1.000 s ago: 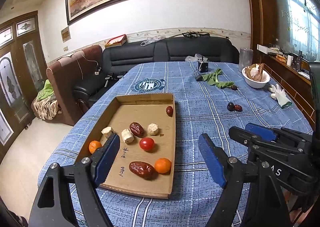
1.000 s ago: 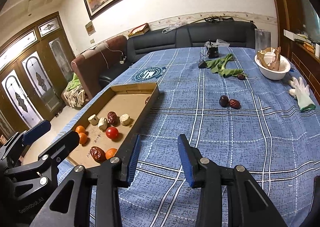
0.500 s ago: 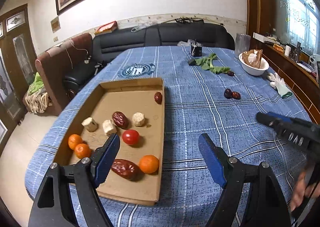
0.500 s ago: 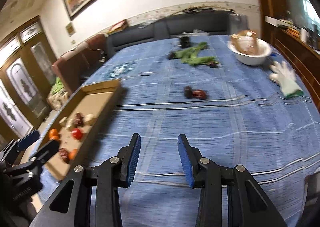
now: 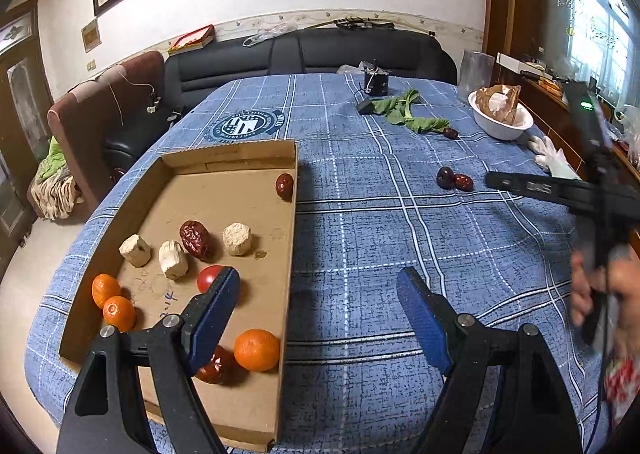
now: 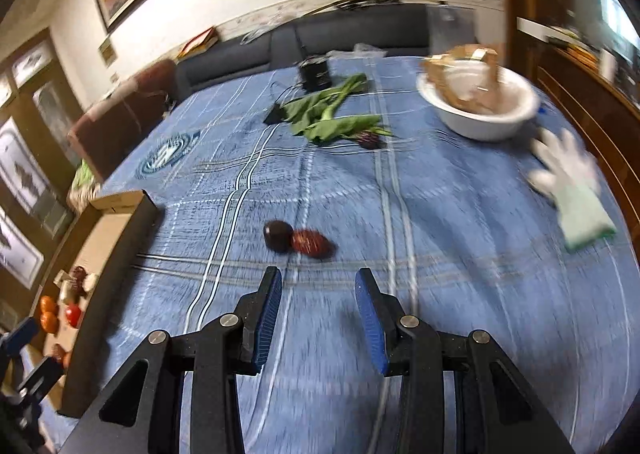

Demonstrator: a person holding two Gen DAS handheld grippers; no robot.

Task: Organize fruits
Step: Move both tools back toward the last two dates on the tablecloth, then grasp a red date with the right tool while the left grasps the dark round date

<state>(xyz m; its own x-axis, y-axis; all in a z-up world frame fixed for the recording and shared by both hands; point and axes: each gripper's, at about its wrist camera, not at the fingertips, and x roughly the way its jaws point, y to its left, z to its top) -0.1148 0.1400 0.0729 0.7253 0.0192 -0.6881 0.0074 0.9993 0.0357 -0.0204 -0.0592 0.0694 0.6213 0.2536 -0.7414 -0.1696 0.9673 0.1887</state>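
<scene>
Left wrist view: the left gripper [image 5: 318, 304] hangs with its jaws wide apart and empty, straddling the right wall of the cardboard tray [image 5: 289, 238]. Inside the tray lie oranges, a tomato [image 5: 208, 277], red dates and pale chunks. At two o'clock on the blue tablecloth [image 5: 360, 214], well apart from the tray, sit a dark plum [image 5: 445, 177] and a red date [image 5: 463, 182], touching each other. The right gripper's body crosses at three o'clock, blurred, with the person's hand below it.

Right wrist view: the right gripper [image 6: 318, 304] has its jaws partly parted with nothing between them. The plum [image 6: 278, 235] and date [image 6: 310, 243] lie just beyond its fingertips at twelve o'clock. The two touch, so closing on one could knock the other rolling away; the narrow gap may also clip the fruit instead of straddling it.

Compared with a second ago, the right gripper has swung away from the tray toward the pair, which now looms much closer; the left gripper has edged forward and lower over the tray.
</scene>
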